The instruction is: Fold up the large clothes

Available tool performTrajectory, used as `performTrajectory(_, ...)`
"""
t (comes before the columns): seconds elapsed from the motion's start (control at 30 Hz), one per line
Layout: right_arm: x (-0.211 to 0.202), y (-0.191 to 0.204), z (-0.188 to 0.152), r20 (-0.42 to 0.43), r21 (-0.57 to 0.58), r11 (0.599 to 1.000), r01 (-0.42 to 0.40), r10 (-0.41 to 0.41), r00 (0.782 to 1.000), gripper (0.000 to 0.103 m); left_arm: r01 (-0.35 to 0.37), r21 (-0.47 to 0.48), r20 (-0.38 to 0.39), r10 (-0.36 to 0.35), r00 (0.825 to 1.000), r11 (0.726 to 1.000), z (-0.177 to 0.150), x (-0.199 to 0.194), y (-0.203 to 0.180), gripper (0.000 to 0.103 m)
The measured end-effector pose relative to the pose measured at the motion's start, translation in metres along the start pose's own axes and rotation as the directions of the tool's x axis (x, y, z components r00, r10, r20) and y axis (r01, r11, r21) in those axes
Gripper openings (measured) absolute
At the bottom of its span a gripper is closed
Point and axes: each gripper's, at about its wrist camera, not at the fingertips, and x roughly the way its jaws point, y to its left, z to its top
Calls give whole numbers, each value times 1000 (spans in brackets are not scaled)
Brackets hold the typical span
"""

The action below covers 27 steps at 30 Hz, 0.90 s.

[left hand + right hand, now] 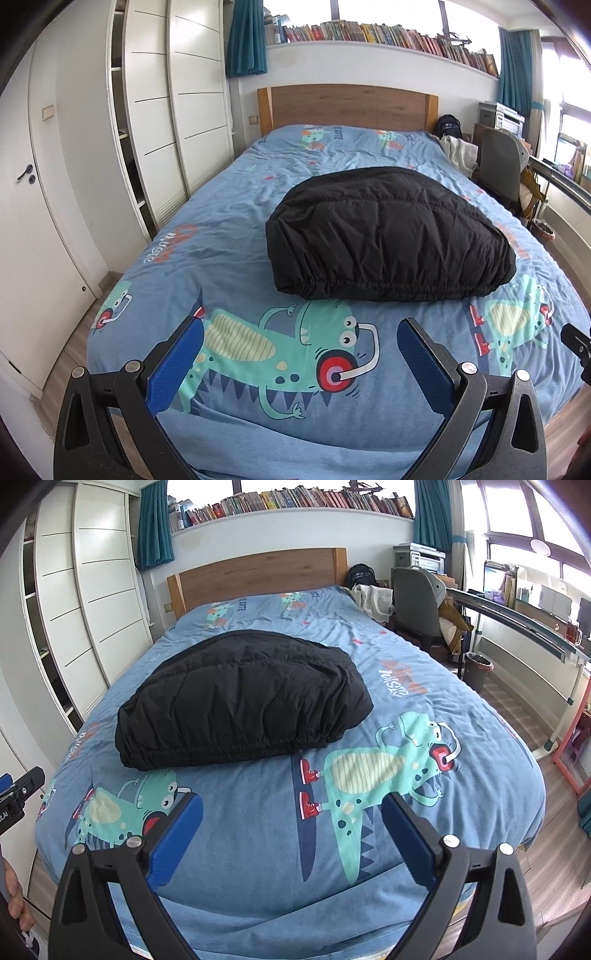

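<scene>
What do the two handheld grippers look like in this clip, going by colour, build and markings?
Both look alike. The left gripper and the right gripper each have two flat, ribbed blue finger pads on black, curved, forked linkage arms joined by round silver pins. In the right wrist view, the left gripper's black body shows partly legible white lettering. No cables or sleeves show.

Only partly legible upside-down lettering on the blue bedsheet (443, 686)

The bed (229, 236) lies bare along its foot edge and both side edges, with only the black padded jacket (388, 236) bulking mid-bed and crumpled cloth (371, 600) at the far right corner.
</scene>
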Motion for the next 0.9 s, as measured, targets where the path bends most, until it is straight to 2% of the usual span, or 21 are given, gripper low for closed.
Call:
performTrajectory(0.47,41,-4,-1,-80,-11,1000,20,-21,997,98,9,25,-84,-7,996,1000,-7,38,-4,103)
performTrajectory(0.9,65,-13,-2,-123,-2,999,43,-43,991,98,6,20,-114,-4,993,1000,-9,54,-1,103)
